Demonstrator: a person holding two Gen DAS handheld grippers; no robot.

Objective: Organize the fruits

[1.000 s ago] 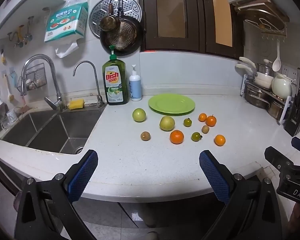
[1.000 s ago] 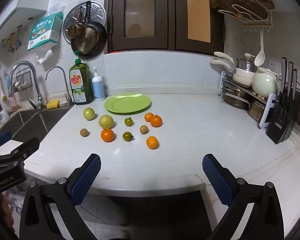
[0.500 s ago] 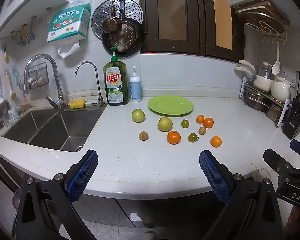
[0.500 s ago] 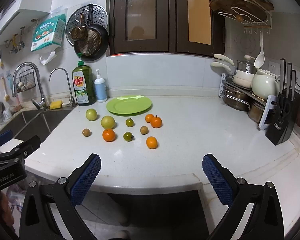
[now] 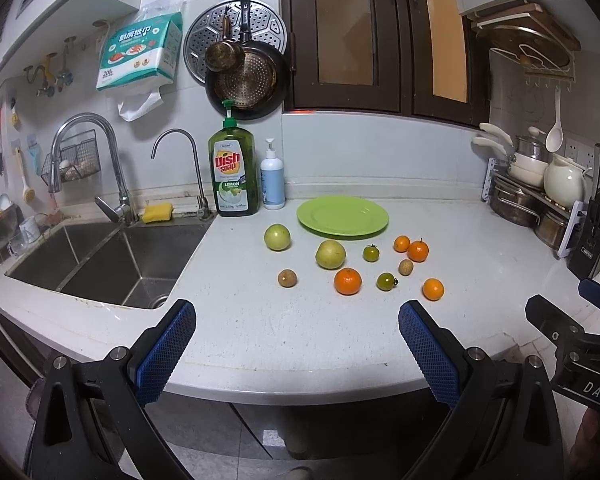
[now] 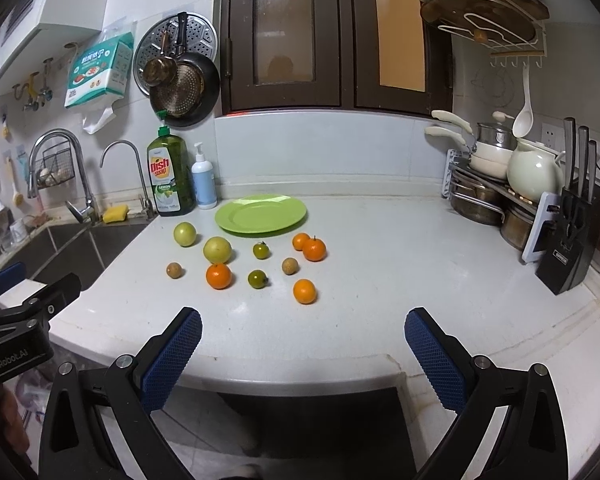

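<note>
Both claws hung spread wide and empty at the counter's near edge: the left gripper [image 5: 296, 338] and the right gripper [image 6: 302, 342], well short of anything. Beyond them, ten small fruits lay scattered on the white stone countertop [image 6: 380, 264], the nearest a round orange mandarin [image 6: 304, 291], with a dark green tomato [image 6: 257, 279] beside it. Behind them sat the flat lime-green plate [image 6: 261, 214], bare. Being round, the fruits looked ready to roll; a careless nudge might have sent one toward the steel sink [image 5: 100, 264].
</note>
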